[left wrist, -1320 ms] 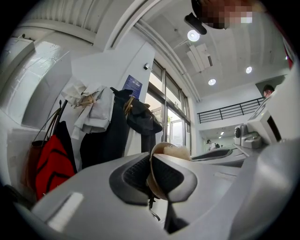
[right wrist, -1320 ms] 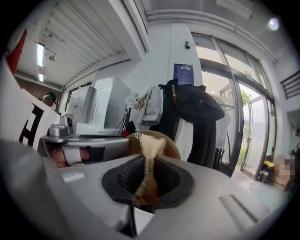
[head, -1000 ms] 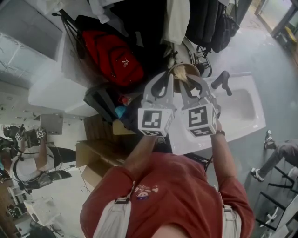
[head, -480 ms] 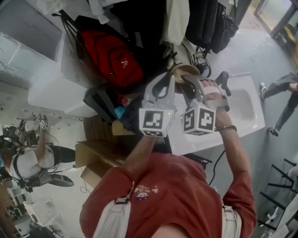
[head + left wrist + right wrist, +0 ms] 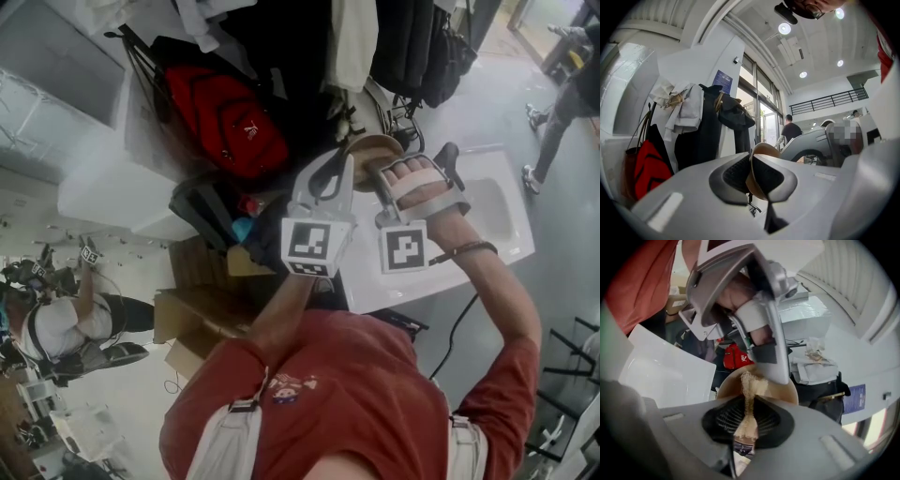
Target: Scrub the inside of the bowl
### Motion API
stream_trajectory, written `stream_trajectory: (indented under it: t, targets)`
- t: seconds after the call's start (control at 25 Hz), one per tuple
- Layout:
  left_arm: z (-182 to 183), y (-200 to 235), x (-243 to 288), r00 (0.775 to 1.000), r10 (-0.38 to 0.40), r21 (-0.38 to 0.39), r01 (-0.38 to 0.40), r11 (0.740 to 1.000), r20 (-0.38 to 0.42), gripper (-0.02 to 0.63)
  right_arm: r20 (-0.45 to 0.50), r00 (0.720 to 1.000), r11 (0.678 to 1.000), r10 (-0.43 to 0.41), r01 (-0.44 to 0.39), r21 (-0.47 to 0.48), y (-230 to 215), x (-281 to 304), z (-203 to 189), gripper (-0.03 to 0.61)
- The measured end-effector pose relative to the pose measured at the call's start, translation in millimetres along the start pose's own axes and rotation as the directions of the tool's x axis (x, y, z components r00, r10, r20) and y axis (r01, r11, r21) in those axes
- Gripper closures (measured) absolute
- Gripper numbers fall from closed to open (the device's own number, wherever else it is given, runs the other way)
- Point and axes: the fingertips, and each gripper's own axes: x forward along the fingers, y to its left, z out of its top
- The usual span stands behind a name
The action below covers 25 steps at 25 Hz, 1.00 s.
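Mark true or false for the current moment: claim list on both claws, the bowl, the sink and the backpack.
1. The left claw is shut on the rim of the tan round bowl. True.
2. The right claw is empty. False: it is shut on a tan fibrous scrubbing pad, which lies against the bowl's inside.
3. The bowl sits in the white sink. False: the left claw holds it up in the air, beside the sink in the head view.
4. A red backpack shows left of the bowl in the head view. True.
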Motion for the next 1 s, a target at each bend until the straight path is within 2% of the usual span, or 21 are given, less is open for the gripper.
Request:
stream_trajectory:
  t: [0.16,0.28,0.6,0.8,0.92,1.0]
  targets:
    - [-3,-1,0,1.0,-0.01,0.002,0.01,1.0,-0.014,0.586,-0.024,1.0,0.989,0.019,-0.022,-0.148,13,1,-1,0.529]
    - [-5,-1,-2,1.0,-0.009,-0.001,0.009,1.0,-0.017,0.586,-0.02,1.0,0.987,0.024,-0.026,-0.159,15,1,1,0.529]
    - [-3,0,-5,1.0,-0.006,0.002,0.006,1.0,-0.008,0.586,-0.006,1.0,0.998,0.023,-0.024,-0.05,13,-1,5,0.529]
    - [-1,1,-10,1.0,0.001,0.002,-0.001,1.0,0.002,0.584,0.003,0.999,0.998,0.035,-0.035,0.05,10,-2,7,0.529]
    - [1,1,-11,1.0,0.004,0.002,-0.004,1.0,0.011,0.585,0.015,1.0,0.989,0.027,-0.029,0.144,4,-2,5,0.529]
    - [3,1,-12,1.0,0.004,-0.002,-0.004,1.0,0.019,0.584,0.026,1.0,0.971,0.016,-0.022,0.239,-2,-2,3,0.529]
